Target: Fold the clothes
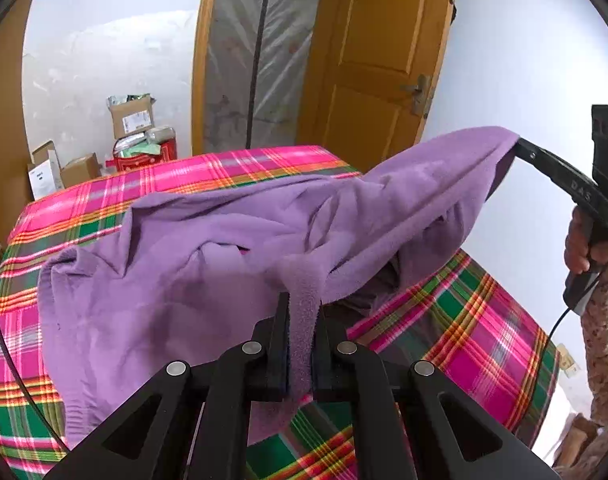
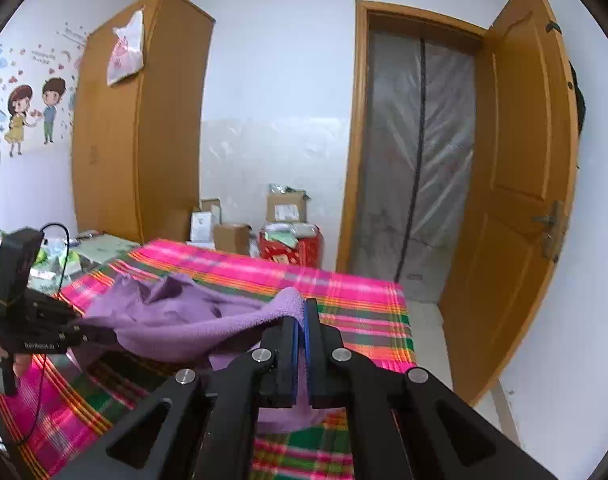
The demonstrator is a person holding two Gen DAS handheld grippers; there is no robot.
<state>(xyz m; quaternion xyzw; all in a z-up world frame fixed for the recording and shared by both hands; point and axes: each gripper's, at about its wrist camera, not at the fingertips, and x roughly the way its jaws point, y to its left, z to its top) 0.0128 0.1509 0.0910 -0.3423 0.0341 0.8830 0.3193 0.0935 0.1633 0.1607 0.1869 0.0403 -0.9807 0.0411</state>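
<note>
A purple fleece garment (image 1: 192, 248) hangs stretched above a bed with a pink, green and orange plaid cover (image 1: 84, 200). My left gripper (image 1: 302, 312) is shut on a fold of the purple hem near the camera. At the far right of the left wrist view, my right gripper (image 1: 517, 144) holds the garment's raised other end, with a hand on its handle. In the right wrist view my right gripper (image 2: 302, 312) is shut on purple fleece (image 2: 176, 312), and my left gripper (image 2: 84, 330) grips the cloth at the left. The garment sags between them onto the cover (image 2: 363, 300).
Cardboard boxes (image 1: 132, 118) and a red box (image 1: 144, 156) stand on the floor beyond the bed. An open wooden door (image 2: 523, 184) and a plastic-curtained doorway (image 2: 419, 152) are behind. A tall wooden wardrobe (image 2: 140, 120) stands at the left, beside a cluttered table (image 2: 56, 256).
</note>
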